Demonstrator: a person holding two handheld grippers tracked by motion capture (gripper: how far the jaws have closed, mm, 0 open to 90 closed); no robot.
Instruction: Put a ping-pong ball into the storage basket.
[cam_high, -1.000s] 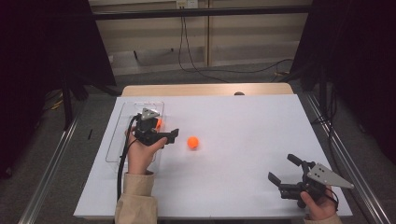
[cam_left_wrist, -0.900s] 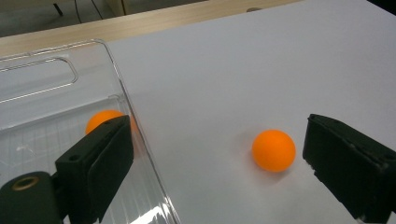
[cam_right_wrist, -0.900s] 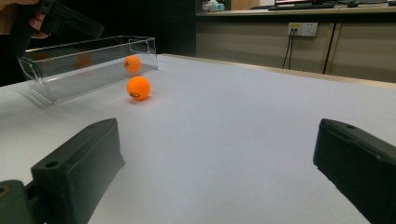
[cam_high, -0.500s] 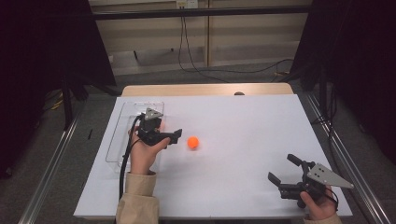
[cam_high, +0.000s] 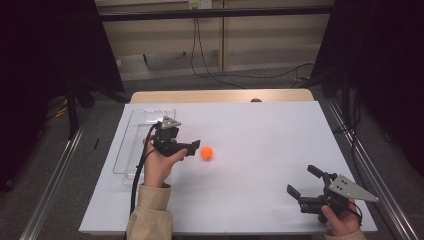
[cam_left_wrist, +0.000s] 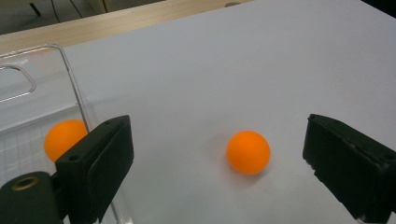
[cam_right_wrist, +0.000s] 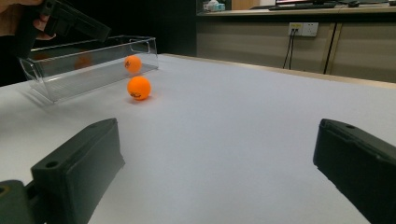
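our left gripper (cam_high: 192, 148) hangs just short of the ball (cam_high: 207, 152), jaws spread wide with nothing between the pads; in the left gripper view the ball (cam_left_wrist: 248, 152) sits on the white table (cam_left_wrist: 261, 60) ahead of the gap between the jaws, touching neither. compared with a second ago, the left gripper has edged a little away from the tray (cam_high: 131, 131) and toward the ball, while the ball itself has stayed where it was and the jaws have kept the same wide gap. we read that as the approach nearly done: the ball is lined up for a grasp, but it is not yet between the pads, so the gripper would need to come on a bit before closing. a second ball (cam_left_wrist: 63, 137) already lies inside the clear tray, seen through its wall beside the left jaw, which suggests the loose one is bound there too. the left hand (cam_high: 161, 165) holds the gripper roughly level, pointing rightward across the table, forearm coming up from the near edge. our right gripper (cam_high: 303, 182) rests well apart at the near right corner, jaws open and empty, unmoved since a second ago, aimed across the table toward the ball (cam_right_wrist: 139, 88) and tray (cam_right_wrist: 93, 60).
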